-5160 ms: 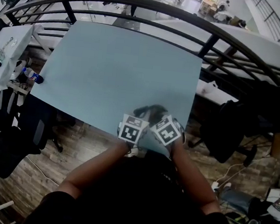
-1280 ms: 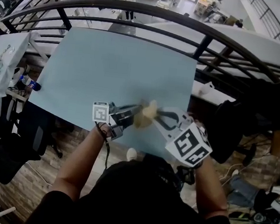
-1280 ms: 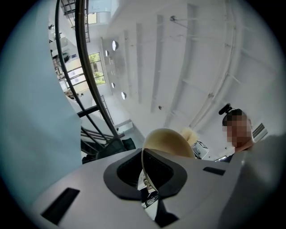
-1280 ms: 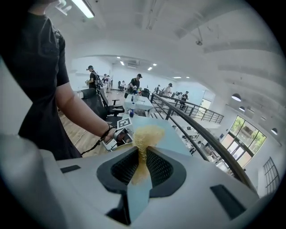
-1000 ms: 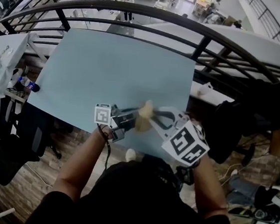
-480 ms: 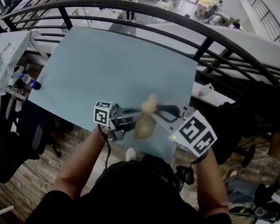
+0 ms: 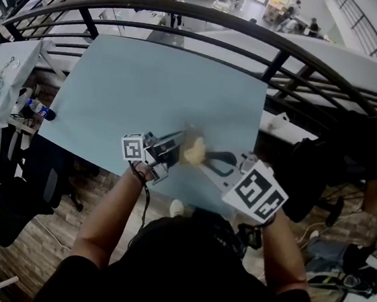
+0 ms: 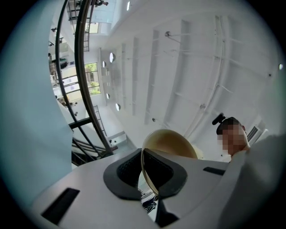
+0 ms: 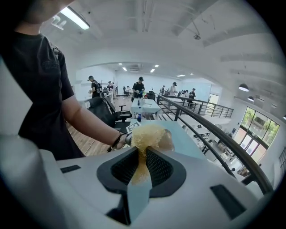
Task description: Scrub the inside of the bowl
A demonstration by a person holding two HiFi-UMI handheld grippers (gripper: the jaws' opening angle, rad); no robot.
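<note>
A tan bowl (image 7: 193, 151) is held in the air above the near edge of the light blue table (image 7: 148, 88). My left gripper (image 7: 175, 147) comes from the left and is shut on the bowl's thin rim (image 8: 145, 174); the bowl (image 8: 172, 142) stands on edge between the jaws of the left gripper (image 8: 144, 156). My right gripper (image 7: 206, 158) reaches in from the right. It is shut on a yellow fibrous scrubber (image 9: 144, 136), which presses against the bowl (image 9: 169, 142). In the head view the scrubber blurs into the bowl.
A black curved railing (image 7: 280, 56) runs behind the table. A bottle (image 7: 42, 111) lies off the table's left edge, beside black chairs (image 7: 7, 201). In the right gripper view, people stand at a far table (image 9: 145, 107).
Five seconds ago both grippers were close together at the table's near edge. Over the last second the scrubber and bowl shifted slightly up and left, and the right gripper drew back and down.
</note>
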